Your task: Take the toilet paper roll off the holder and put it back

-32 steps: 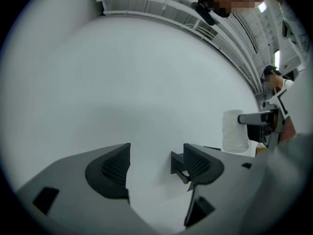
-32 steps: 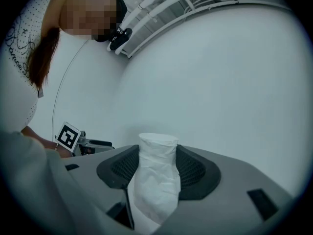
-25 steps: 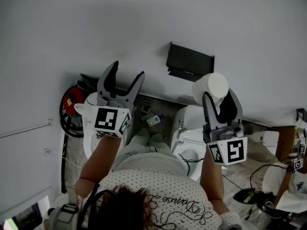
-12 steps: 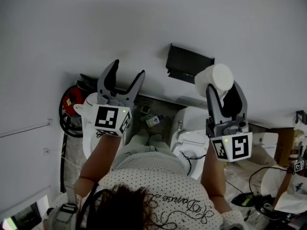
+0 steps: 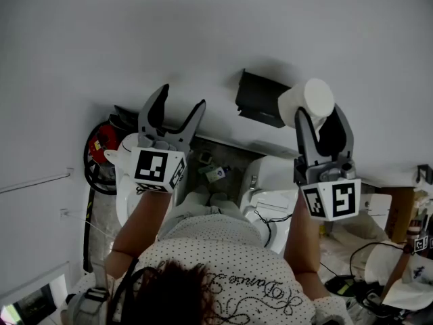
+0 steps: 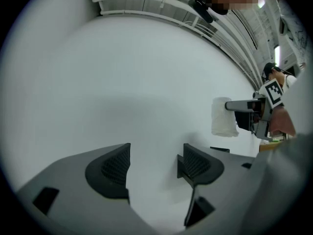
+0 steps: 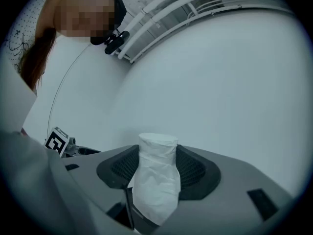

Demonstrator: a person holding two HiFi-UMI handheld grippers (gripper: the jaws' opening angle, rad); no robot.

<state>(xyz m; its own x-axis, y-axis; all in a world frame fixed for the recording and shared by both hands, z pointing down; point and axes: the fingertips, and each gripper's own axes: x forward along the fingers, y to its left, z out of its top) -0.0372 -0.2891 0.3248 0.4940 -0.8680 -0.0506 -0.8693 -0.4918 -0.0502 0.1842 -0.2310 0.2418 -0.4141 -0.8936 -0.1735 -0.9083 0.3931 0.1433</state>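
Observation:
A white toilet paper roll [image 5: 308, 105] is clamped between the jaws of my right gripper [image 5: 318, 124], raised in front of the plain wall just right of the black holder [image 5: 260, 99]. In the right gripper view the roll [image 7: 155, 177] stands upright between both ribbed pads. From the left gripper view the roll [image 6: 224, 117] hangs at the right with the holder [image 6: 220, 150] below it as a thin dark bar. My left gripper [image 5: 176, 112] is open and empty, pointing at the bare wall; its fingers [image 6: 111, 169] hold nothing.
A white toilet [image 5: 270, 198] sits below the holder, a second white fixture [image 5: 127, 175] stands lower left beside a red and black hose coil [image 5: 97, 156]. Small bottles [image 5: 215, 173] lie on the floor between them. Cables and gear [image 5: 379, 276] crowd the lower right.
My right gripper has carried the roll upward and a little to the right, now level with the holder. The left gripper has stayed in place.

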